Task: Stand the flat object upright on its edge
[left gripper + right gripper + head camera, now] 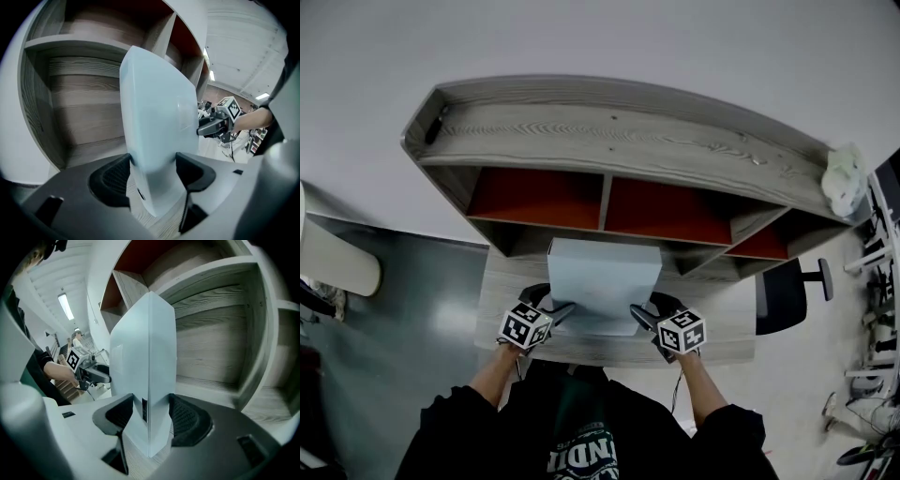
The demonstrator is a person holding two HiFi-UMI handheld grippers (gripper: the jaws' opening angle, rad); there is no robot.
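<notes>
We see the white flat box (605, 277) standing on its lower edge on the desk (724, 330), just in front of the shelf unit (609, 141) with red-backed compartments. Our left tongs (152, 171) clamp its left side and our right tongs (150, 413) its right side, pads pressed against it. A black chair (783, 295) stands beside the desk, and a white bundle (842, 178) lies on the shelf unit's top.

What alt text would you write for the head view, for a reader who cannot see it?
A pale blue box stands on a wooden desk, gripped at its sides by the left claw and right claw. Behind it is a grey shelf unit with red-backed compartments.
</notes>
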